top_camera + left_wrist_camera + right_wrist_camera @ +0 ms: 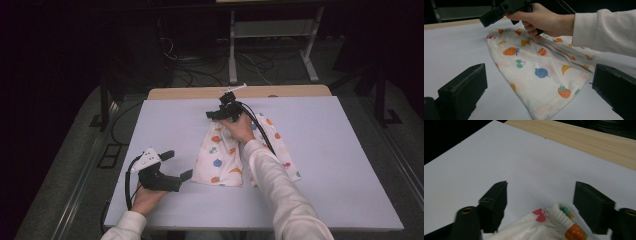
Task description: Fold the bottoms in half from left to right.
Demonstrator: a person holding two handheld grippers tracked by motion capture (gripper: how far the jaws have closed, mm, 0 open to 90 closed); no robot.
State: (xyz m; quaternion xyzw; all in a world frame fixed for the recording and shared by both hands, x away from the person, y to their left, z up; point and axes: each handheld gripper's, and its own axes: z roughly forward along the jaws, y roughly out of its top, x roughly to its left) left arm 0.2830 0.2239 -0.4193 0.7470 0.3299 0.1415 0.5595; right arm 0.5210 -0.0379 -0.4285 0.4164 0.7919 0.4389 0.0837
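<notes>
One pair of small white shorts (225,157) with a coloured fruit print lies flat near the middle of the white table (325,165). Its long axis runs from the near edge towards the far edge; the gathered elastic waistband (559,218) points at the far edge and the two leg openings point at the near edge, spreading a little apart.

Near the table's near left corner, the left gripper (177,165) is held just above the surface, well apart from the shorts' left side. Its jaws stand wide and hold nothing; the left gripper view shows the cloth lying farther off between them.

At the far end of the shorts, the right gripper (216,114) points down at the waistband. In the right gripper view its jaws stand partly apart, one on each side of the bunched waistband, and the pads do not press on the cloth.

Strawberries, oranges, bananas, cherries and a blue fruit are printed on the fabric, which is lightly creased, with the right leg folded slightly over itself.
</notes>
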